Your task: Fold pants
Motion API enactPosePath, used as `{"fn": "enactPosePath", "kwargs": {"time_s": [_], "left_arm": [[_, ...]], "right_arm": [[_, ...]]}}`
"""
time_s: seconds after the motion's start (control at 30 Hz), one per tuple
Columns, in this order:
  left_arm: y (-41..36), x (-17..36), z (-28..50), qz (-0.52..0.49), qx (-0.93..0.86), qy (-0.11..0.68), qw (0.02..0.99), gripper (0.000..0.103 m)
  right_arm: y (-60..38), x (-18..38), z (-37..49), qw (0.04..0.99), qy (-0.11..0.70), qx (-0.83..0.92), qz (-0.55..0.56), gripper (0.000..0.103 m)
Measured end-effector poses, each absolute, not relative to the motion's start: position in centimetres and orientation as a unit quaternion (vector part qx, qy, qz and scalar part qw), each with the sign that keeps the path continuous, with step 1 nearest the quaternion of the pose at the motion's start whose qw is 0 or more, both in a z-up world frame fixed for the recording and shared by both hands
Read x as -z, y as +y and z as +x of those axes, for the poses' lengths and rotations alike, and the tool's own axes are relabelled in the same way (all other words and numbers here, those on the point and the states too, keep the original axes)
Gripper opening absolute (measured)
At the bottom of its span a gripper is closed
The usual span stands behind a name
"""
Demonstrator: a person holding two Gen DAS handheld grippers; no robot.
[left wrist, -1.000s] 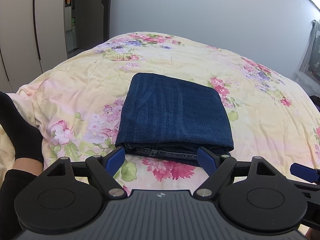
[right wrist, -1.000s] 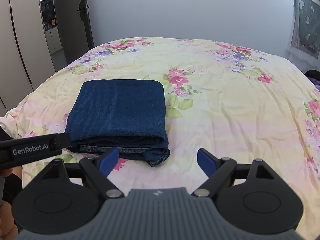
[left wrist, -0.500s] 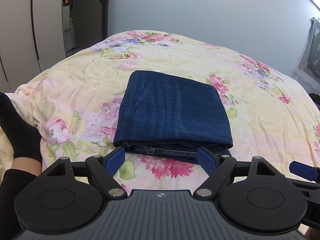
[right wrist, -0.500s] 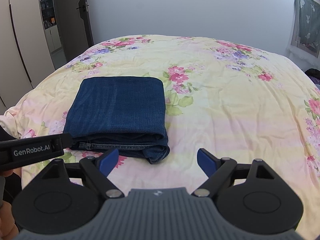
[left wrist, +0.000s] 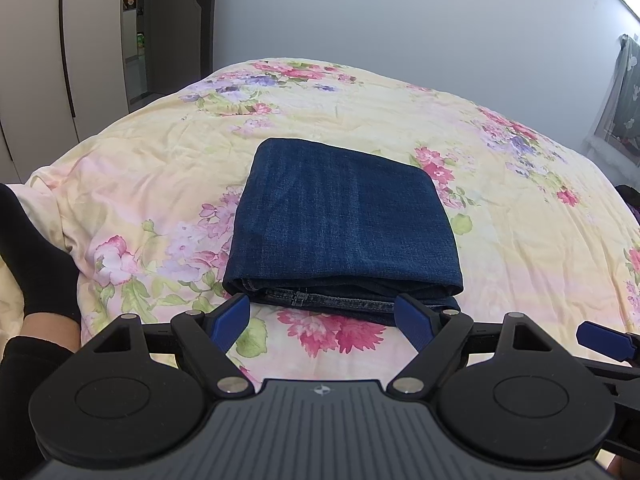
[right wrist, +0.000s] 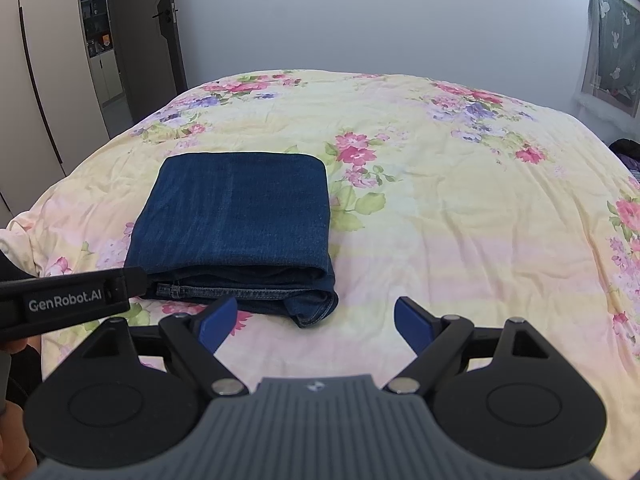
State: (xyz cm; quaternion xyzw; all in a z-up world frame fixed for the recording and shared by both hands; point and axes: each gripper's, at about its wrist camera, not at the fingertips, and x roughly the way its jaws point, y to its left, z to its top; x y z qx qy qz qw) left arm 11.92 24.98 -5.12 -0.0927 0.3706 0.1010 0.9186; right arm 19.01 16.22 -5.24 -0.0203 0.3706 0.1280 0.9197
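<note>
Over the last second we barely move: both views drift slightly, and the pants (left wrist: 340,220) stay put as a compact folded denim block on the floral bed (right wrist: 460,220), near its front-left edge. Left hand-held gripper (left wrist: 323,316) and right hand-held gripper (right wrist: 316,319) are both spread wide, holding nothing, just short of the stack. We judge the fold done, only retreat left.

Left tongs (left wrist: 322,316) hide the jeans' (left wrist: 340,220) near hem.
</note>
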Motion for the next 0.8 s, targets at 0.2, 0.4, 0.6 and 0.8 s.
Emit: {"fn": "enactPosePath", "kwargs": {"time_s": [0.2,0.4,0.6,0.8], "left_arm": [[24.98,5.16,11.87,-0.093,-0.1,0.371,0.919,0.096],[24.62,5.4,11.97,-0.093,-0.097,0.373,0.918,0.096],[24.61,5.32,11.97,-0.095,-0.095,0.373,0.918,0.096],[24.7,5.1,12.01,-0.094,-0.091,0.371,0.919,0.096]], "right_arm": [[16.3,5.27,18.94,0.919,0.372,-0.128,-0.02,0.082],[16.29,5.47,18.87,0.919,0.373,-0.128,-0.021,0.082],[16.25,5.64,18.84,0.918,0.374,-0.128,-0.02,0.082],[16.24,5.64,18.84,0.918,0.374,-0.128,-0.02,0.082]]}}
